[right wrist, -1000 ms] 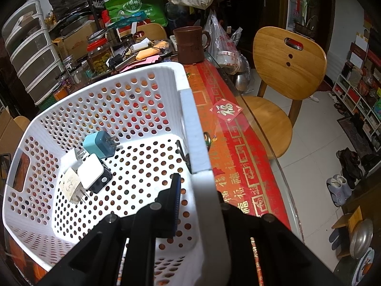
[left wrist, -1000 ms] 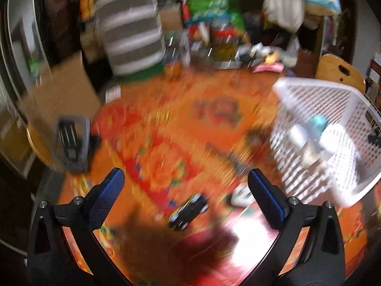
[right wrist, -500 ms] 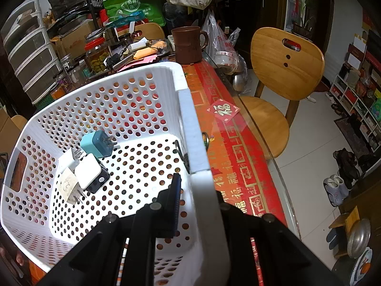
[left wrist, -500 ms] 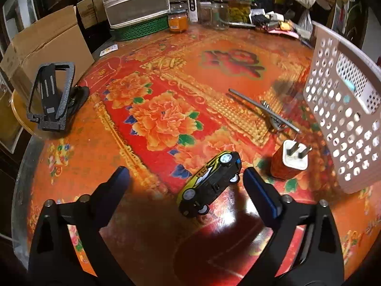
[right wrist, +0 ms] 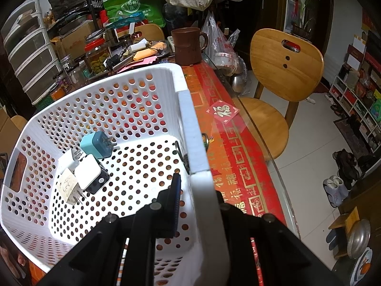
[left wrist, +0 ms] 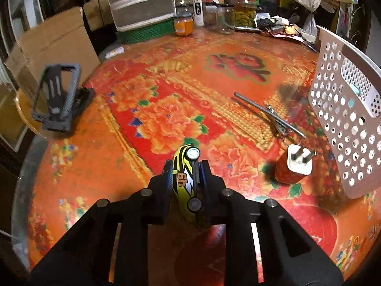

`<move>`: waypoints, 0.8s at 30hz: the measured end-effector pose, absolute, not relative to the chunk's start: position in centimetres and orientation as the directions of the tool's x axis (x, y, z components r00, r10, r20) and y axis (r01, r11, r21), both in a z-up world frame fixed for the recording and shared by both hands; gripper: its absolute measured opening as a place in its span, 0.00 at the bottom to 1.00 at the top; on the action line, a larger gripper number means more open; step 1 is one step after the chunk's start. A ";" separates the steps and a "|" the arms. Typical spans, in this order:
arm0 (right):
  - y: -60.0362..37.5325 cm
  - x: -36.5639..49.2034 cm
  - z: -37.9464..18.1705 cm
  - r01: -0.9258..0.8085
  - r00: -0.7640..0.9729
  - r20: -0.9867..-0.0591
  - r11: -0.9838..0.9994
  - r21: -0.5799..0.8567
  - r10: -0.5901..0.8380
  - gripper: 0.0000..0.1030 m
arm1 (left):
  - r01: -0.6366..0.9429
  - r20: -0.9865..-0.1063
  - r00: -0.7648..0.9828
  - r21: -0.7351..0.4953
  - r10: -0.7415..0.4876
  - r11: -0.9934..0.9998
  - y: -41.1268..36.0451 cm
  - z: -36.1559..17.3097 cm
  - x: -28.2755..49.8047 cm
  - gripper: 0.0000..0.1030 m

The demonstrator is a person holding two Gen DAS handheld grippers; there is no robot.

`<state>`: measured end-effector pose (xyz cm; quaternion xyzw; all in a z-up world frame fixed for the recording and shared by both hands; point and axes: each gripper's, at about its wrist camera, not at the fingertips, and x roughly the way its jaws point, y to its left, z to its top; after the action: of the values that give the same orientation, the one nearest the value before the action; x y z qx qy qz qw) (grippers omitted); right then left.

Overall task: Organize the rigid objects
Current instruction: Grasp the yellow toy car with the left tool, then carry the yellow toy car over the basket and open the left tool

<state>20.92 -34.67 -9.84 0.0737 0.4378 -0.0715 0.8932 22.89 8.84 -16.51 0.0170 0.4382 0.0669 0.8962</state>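
Toy car (left wrist: 187,178) — pinched sideways between left tool (left wrist: 186,175) fingers.

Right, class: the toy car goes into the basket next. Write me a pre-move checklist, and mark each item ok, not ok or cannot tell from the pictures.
1. Left tool shut on the toy car: ok.
2. Car seated between both fingers, one wheel forward, one back: ok.
3. Car lifted off the table: cannot tell.
4. Right tool clamps the basket wall, one finger inside and one outside: ok.
5. Free floor in the basket beside the teal charger and the white chargers: ok.
6. White plug and metal rod lie right of the car, toward the basket; path over them: cannot tell.
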 end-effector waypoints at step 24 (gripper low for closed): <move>-34.7 21.0 -9.9 0.175 0.611 -0.791 0.981 0.086 -0.039 0.13 | -0.072 -0.633 0.743 0.247 0.217 0.966 0.3 -2.8 25.4 0.20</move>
<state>20.98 -34.68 -9.93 0.0775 0.4370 -0.0599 0.8941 25.36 0.32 -2.79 0.1039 0.3499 0.0779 0.9277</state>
